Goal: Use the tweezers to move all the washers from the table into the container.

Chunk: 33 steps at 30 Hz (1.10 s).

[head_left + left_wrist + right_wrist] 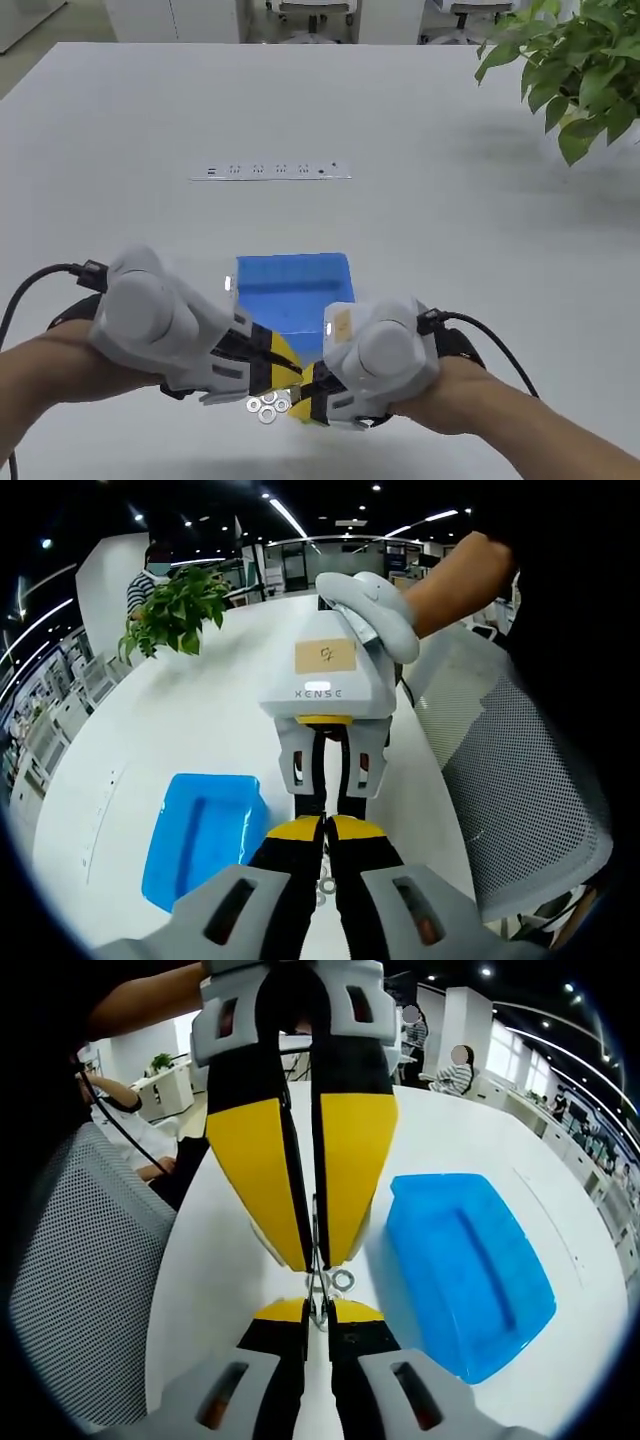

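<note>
At the tweezers' left end, the left gripper [325,828] has its yellow rubber pads pressed together; whether they pinch the strip I cannot tell. Thin bright-metal tweezers [317,1285] lie along the line between both tools, with small flat steel ring washers [268,404] clustered just below the tips. The right gripper [318,1312] is clenched on the tweezers; a glossy blue rectangular plastic container [295,285] sits just beyond the tips.

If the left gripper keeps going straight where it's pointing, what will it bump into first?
Most likely the right gripper. It faces the left gripper almost tip to tip, just over the washers. The gap between them is hard to judge.
</note>
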Motion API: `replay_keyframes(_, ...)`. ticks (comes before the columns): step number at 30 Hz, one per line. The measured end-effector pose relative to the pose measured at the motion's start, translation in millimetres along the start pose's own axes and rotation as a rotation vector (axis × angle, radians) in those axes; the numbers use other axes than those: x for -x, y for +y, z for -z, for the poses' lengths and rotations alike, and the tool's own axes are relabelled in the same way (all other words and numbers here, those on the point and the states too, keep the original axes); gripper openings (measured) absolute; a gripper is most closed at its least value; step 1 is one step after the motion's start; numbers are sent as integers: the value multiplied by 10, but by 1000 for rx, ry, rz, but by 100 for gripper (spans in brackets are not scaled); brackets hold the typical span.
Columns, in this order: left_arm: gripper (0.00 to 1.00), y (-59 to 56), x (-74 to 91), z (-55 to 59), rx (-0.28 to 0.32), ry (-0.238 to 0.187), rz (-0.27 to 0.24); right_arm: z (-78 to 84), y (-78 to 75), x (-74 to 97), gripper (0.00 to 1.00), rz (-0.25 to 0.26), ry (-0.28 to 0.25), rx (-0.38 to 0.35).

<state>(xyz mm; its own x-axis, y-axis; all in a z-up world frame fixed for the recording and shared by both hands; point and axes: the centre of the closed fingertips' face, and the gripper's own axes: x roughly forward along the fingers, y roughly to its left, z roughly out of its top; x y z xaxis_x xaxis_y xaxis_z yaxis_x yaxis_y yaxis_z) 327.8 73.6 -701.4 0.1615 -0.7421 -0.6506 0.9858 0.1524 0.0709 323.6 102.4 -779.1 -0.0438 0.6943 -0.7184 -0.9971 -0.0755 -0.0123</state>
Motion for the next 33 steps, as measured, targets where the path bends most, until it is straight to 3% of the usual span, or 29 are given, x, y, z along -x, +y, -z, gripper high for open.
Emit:
replay_keyframes(9, 13, -7, 66, -12, 17, -27, -6, 8, 13, 13, 8, -4, 11, 0)
replay_keyframes(12, 19, 3, 93, -19, 22, -43, -19, -4, 14, 30, 8, -4, 9, -1)
replay_keyframes(17, 30, 31, 131, 16, 74, -53, -51, -75, 17, 100, 8, -9, 7, 9)
replay_keyframes(21, 38, 23, 167, 10, 117, -90, -69, -137, 4, 163, 8, -10, 7, 20)
replay_keyframes(24, 49, 33, 211, -27, 157, -136, -101, -200, -20, 221, 8, -9, 4, 33)
replay_keyframes(27, 60, 77, 258, -20, 180, -150, -147, -263, -29, 270, 8, -14, 1, 43)
replay_keyframes(33, 72, 167, 404, 3, 227, -197, -227, -384, -76, 374, 8, -16, -6, 54)
